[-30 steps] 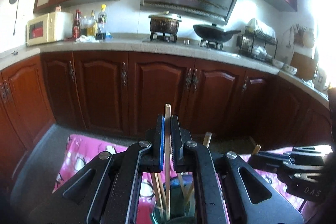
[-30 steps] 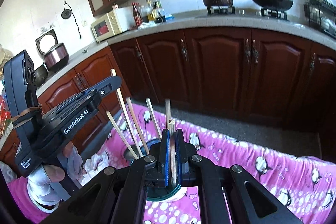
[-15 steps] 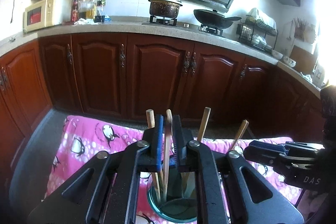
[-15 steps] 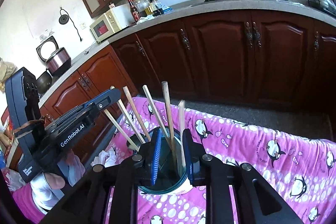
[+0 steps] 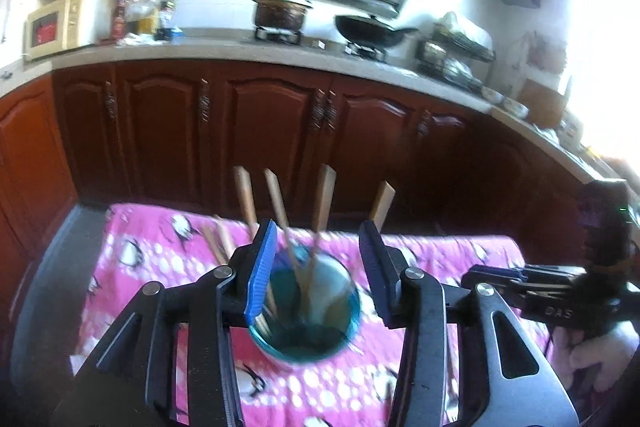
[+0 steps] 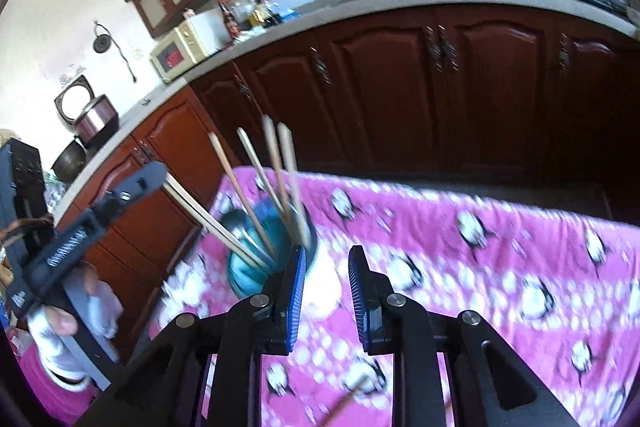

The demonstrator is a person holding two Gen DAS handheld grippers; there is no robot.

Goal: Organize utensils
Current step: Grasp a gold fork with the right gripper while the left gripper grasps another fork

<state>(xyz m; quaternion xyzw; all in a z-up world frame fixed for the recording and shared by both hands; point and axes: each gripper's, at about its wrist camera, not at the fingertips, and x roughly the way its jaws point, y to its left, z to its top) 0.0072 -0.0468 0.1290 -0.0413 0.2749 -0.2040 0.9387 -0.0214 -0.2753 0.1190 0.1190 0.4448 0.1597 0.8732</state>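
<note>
Left wrist: right gripper (image 5: 496,277) reads "DAS".

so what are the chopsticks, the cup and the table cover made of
The chopsticks look like bare wood or bamboo: pale tan, matte, square-cut ends. The cup looks like tinted teal glass or clear plastic, since the sticks show through its wall; blur leaves it open. The table cover looks like soft printed fabric, pink with white dots and penguins, though a coated cloth cannot be ruled out.

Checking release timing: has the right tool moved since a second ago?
Yes. The right tool has opened and pulled back and right: the cup, then straight behind its tips, now sits left of them.
</note>
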